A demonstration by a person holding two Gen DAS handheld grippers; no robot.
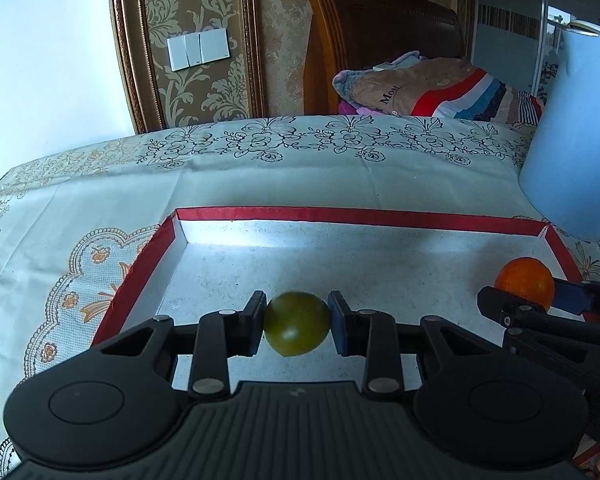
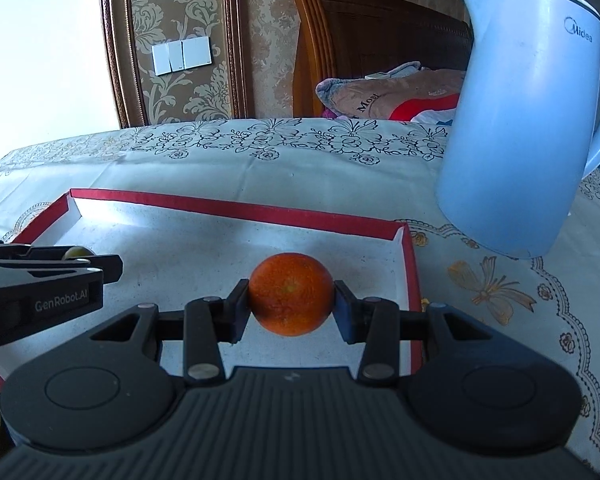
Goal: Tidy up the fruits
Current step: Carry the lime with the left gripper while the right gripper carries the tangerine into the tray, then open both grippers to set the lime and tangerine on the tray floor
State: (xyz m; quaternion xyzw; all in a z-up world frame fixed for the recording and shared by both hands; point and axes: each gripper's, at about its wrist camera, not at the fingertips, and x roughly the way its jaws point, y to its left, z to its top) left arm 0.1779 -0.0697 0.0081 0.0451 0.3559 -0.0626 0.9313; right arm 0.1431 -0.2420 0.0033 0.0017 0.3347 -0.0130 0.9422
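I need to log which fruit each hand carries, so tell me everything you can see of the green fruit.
The green fruit is small, round and smooth, olive green with a glossy highlight near its lower front. No stem or leaf shows. The left tongs are shut on it, one pad pressing each side, over the white floor of the red-rimmed tray; whether it touches the floor is unclear. From the right wrist view only a sliver peeks above the left tongs.

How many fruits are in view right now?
2. A green fruit is clamped in the left hand-held gripper over the red-rimmed tray; an orange is clamped in the right hand-held gripper near the tray's right side. The grippers' bodies may hide others.
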